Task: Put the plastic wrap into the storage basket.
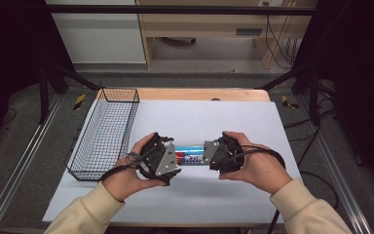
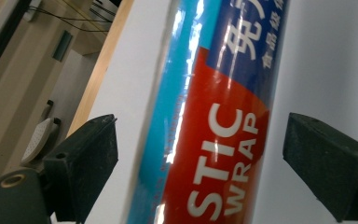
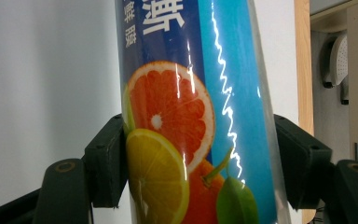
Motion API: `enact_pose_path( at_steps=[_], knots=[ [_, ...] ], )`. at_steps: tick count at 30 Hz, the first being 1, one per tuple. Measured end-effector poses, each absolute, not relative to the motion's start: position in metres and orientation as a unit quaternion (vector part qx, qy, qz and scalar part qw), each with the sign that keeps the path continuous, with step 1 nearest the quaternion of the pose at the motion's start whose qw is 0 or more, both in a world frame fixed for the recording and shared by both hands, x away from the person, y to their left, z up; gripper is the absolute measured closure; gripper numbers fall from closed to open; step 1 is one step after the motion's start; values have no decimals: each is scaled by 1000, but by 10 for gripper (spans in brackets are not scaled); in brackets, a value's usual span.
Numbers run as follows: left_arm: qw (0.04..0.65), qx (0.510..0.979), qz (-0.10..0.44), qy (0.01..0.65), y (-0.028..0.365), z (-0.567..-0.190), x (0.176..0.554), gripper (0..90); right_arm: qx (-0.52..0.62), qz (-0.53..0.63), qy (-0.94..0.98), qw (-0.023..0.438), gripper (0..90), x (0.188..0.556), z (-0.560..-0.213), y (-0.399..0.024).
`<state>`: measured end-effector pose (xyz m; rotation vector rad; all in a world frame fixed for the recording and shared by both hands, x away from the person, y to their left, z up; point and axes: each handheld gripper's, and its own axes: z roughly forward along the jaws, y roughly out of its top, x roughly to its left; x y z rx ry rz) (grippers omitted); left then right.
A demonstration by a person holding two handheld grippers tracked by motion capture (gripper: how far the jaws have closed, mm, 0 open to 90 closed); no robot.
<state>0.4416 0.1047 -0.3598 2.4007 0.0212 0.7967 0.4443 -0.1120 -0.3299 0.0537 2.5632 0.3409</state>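
A plastic wrap roll (image 1: 190,157) was held level above the counter (image 1: 253,122) toward its near edge — clamped at one end by the right tool (image 1: 213,156), while the left tool (image 1: 171,157) was spread apart around the other end — a wire basket (image 1: 104,131) at the left edge.

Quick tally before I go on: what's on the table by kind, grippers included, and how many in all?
Black two-jaw grippers: 2, left and right
Blue-and-red plastic wrap roll: 1
Black wire mesh basket: 1
White table mat: 1
Total: 5
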Motion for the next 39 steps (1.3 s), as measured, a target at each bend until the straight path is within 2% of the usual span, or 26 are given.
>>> enact_pose_path(
  at_steps=[12,15,39],
  knots=[
    [275,914,299,12,97,-361,447,193,9,139,951,275,299,439,-320,-105],
    [271,914,301,14,97,-360,447,248,5,138,951,276,299,438,-319,-102],
    [266,919,291,27,96,-369,448,270,0,134,954,270,299,440,-327,-96]
  ],
)
